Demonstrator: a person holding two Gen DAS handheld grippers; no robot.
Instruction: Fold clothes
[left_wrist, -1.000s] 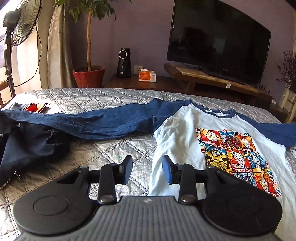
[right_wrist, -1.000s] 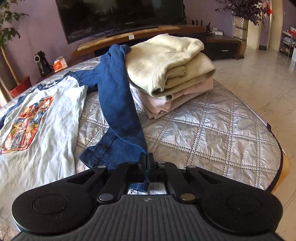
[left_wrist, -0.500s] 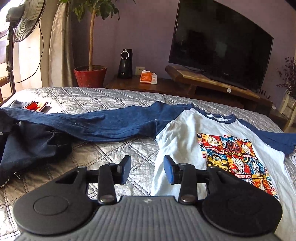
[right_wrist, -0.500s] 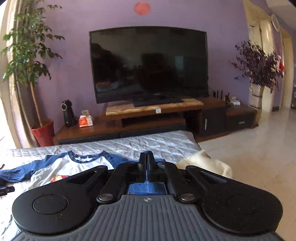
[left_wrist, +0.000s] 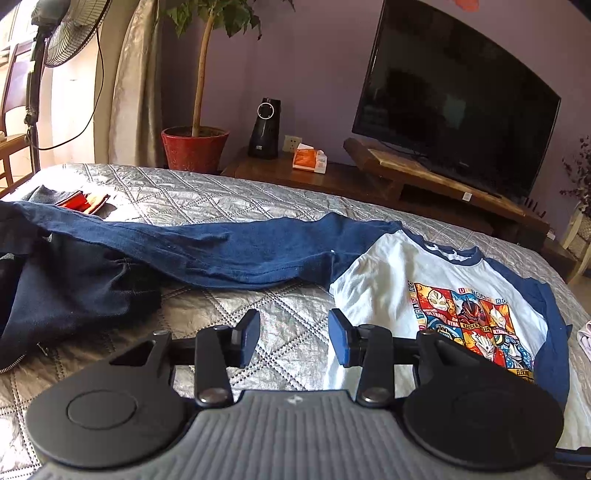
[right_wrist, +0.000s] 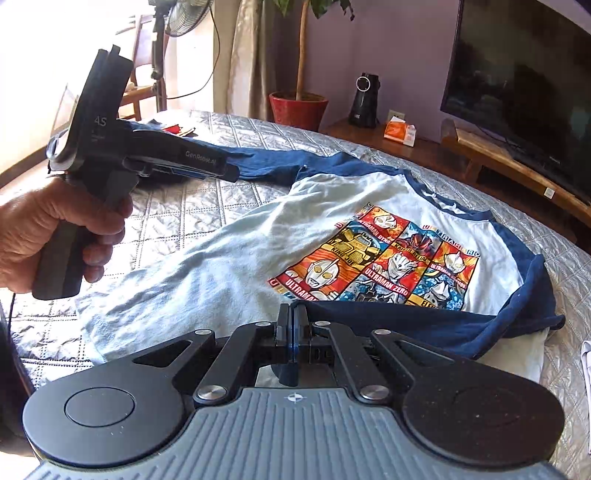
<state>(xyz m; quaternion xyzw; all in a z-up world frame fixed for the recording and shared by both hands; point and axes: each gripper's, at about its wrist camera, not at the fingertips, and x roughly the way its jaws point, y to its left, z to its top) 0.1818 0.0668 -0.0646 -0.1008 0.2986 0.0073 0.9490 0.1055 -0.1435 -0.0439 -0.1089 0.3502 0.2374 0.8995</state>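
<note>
1. Shirt (right_wrist: 229, 266) first: white body, navy raglan sleeves, bright cartoon-hero print on the chest, lying face up on the silver quilted bedspread (left_wrist: 207, 195).
2. My right gripper (right_wrist: 294, 332) is clamped tight on the navy right sleeve (right_wrist: 424, 325), and that sleeve is folded across the lower part of the shirt, just below the print.
3. My left gripper (left_wrist: 293, 338) has its jaws partly apart with nothing between them, just bedspread and the shirt's side edge underneath. It hovers near the shirt, not touching any cloth as far as I can see.
4. From the right wrist view you can see the left hand (right_wrist: 48, 236) wrapped around that gripper's handle, off to the shirt's side.
5. Left sleeve (left_wrist: 207, 251) is still stretched straight out across the bed, its far end lying over a dark navy garment (left_wrist: 74, 291) bunched at the edge.
6. Background stuff: TV (left_wrist: 454, 122) on a wooden stand, plant in a red pot (left_wrist: 194, 151), standing fan (left_wrist: 70, 33) by the curtain.
</note>
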